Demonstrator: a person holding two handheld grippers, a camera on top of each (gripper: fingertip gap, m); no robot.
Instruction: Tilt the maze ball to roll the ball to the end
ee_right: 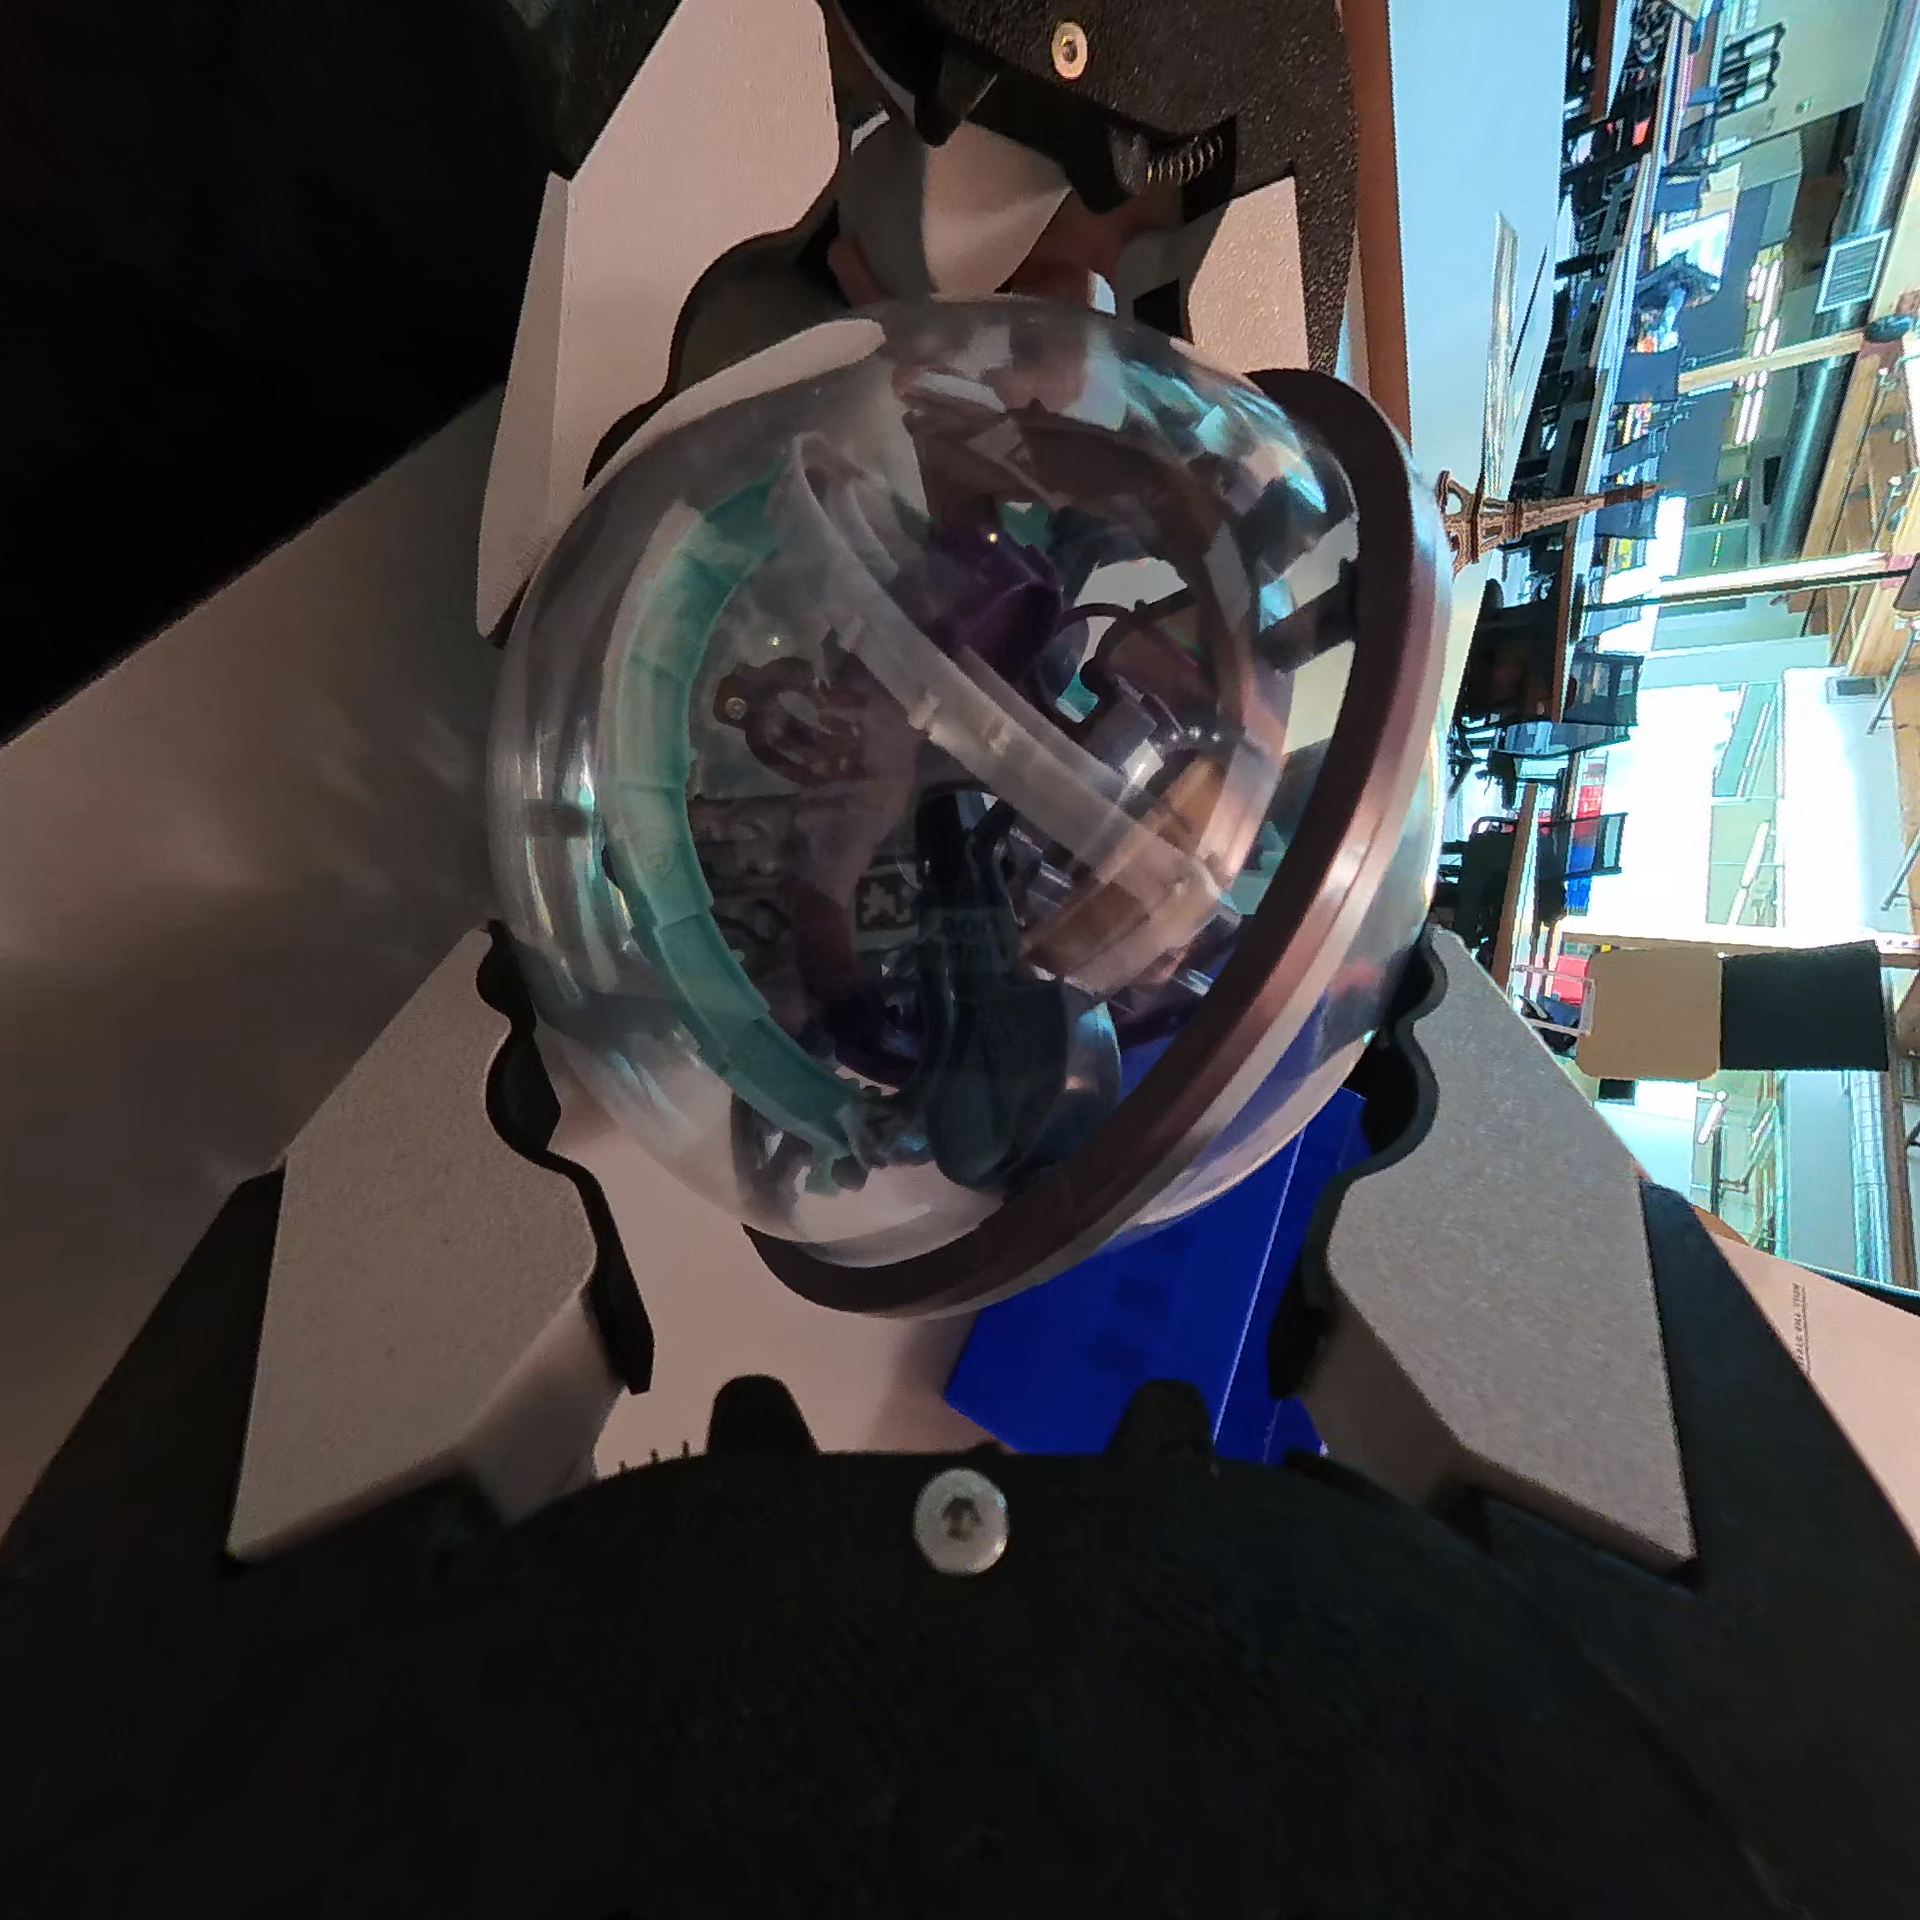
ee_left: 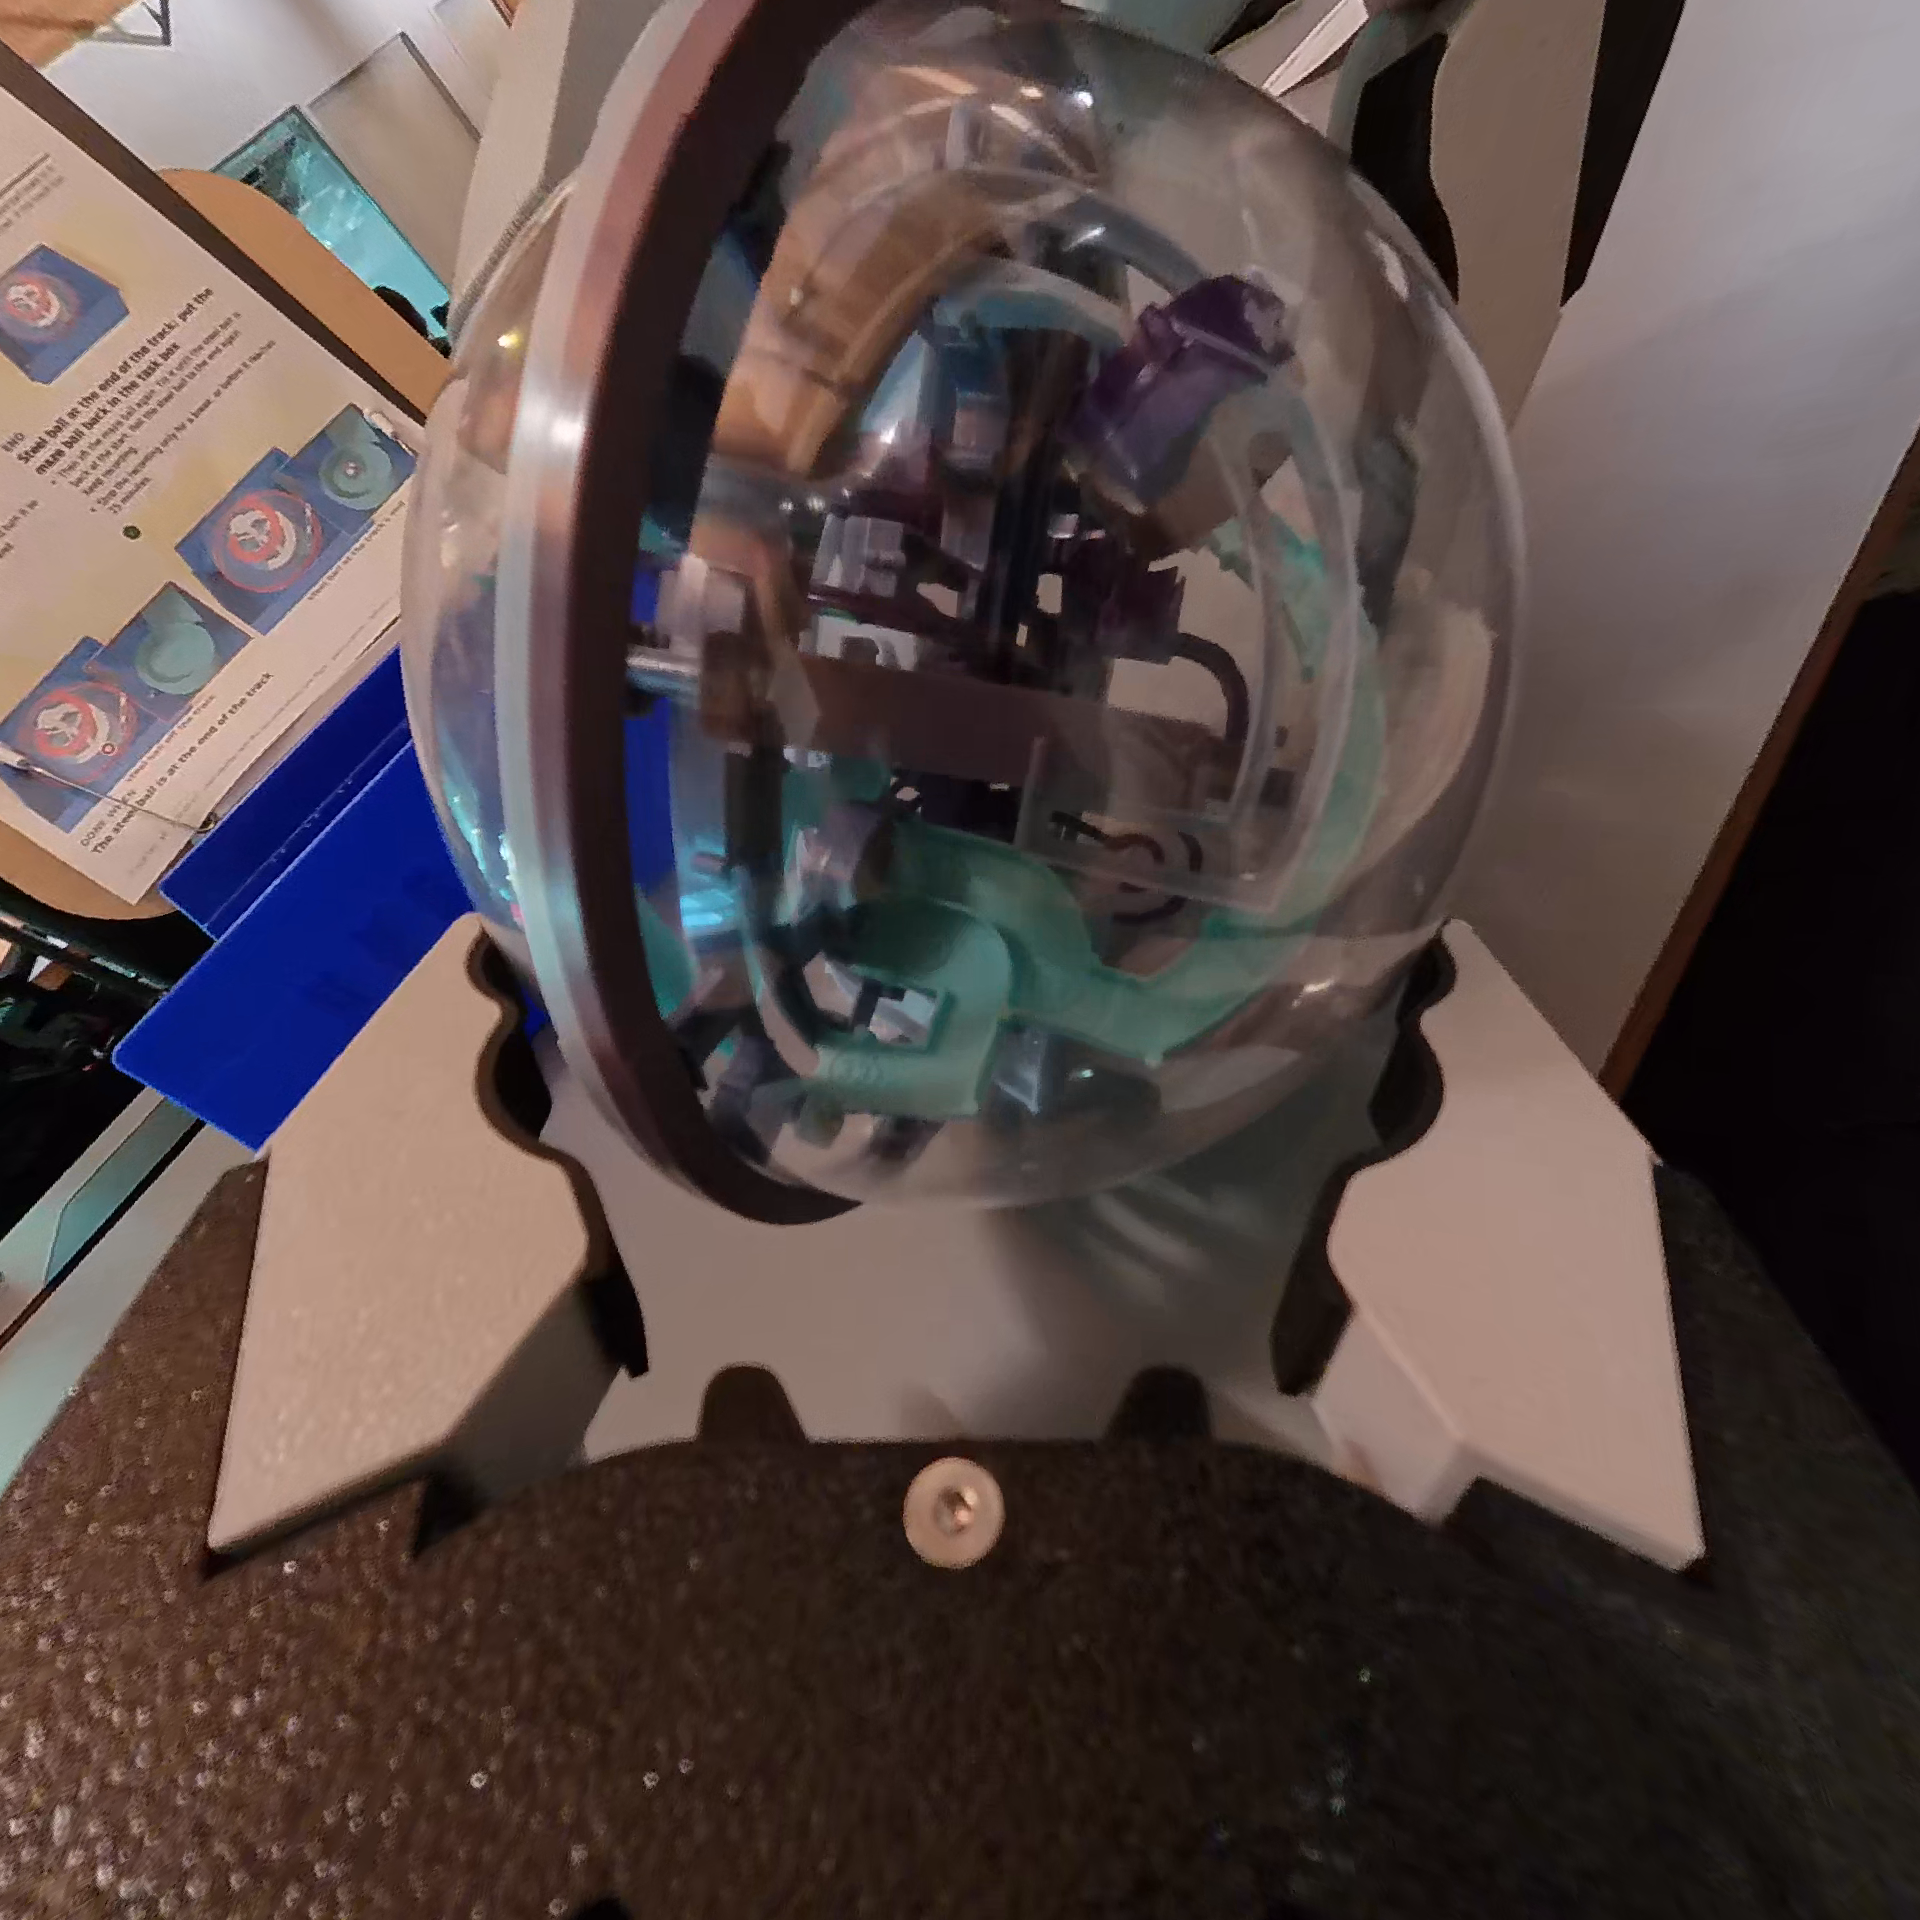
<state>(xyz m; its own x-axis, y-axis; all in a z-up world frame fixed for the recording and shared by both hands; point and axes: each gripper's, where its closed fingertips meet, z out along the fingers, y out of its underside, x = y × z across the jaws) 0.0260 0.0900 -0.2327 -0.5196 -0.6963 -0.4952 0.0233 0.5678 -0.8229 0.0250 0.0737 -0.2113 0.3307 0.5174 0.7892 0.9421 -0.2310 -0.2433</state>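
Filling the middle of both wrist views, the maze ball [ee_left: 966, 644] sat between the fingers of each gripper, lifted clear of any surface. The left gripper [ee_left: 961, 997] had its grey fingers [ee_left: 416, 1226] spread wide around the clear sphere, their dark notched pads pressed to its lower flanks, so it was clamped on the ball. The right gripper [ee_right: 956, 1039] gripped the same ball [ee_right: 966, 790] from the opposite side, equally wide, pads against the shell on both sides. The dark equator ring [ee_left: 634, 665] ran nearly upright in the left view and slanted in the right. Teal, purple and brown tracks [ee_left: 997, 966] crowded the inside; the small steel ball could not be made out.

Behind the sphere lay a white surface with a blue box [ee_left: 301, 935]. Only the left view showed an instruction sheet [ee_left: 156, 499] on a brown board. Only the right view showed the other gripper's black body [ee_right: 1049, 94] beyond the ball, a small tower model [ee_right: 1507, 514] and an open room with desks, seen turned sideways.
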